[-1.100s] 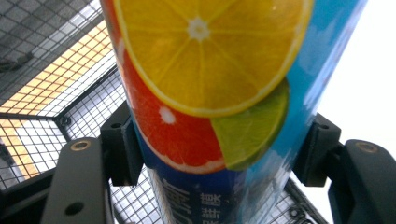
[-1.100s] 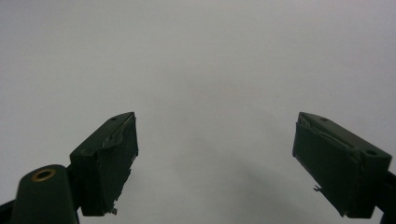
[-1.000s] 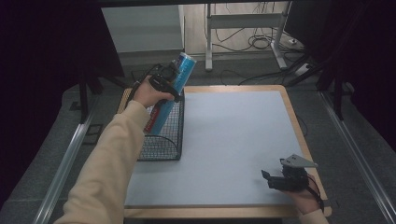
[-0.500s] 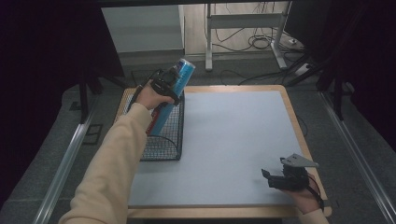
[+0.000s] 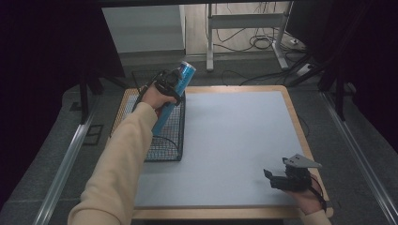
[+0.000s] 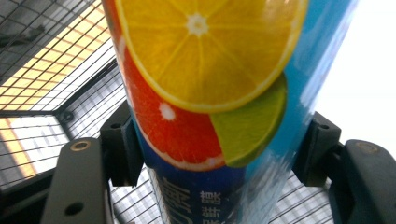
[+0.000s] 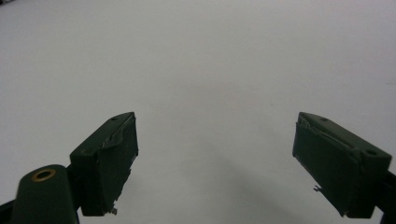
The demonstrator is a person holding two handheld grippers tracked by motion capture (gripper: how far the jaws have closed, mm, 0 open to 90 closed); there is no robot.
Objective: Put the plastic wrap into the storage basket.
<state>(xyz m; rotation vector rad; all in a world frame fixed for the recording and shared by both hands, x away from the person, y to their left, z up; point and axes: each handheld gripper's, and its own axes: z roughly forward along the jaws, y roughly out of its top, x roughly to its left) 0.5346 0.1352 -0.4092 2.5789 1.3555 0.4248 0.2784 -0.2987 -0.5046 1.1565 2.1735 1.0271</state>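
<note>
The left gripper (image 5: pixel 170 84) is clamped on a tall blue can (image 5: pixel 174 93) printed with citrus slices; both pads press against its sides in the left gripper view. The can is tilted, its top leaning up and away to the right, its lower end down inside the black wire basket (image 5: pixel 165 140) at the left edge of the table (image 5: pixel 300 126). The right gripper (image 5: pixel 277 178) sits low over the white mat (image 5: pixel 225 140) at the near right corner, jaws spread wide with nothing between them.
</note>
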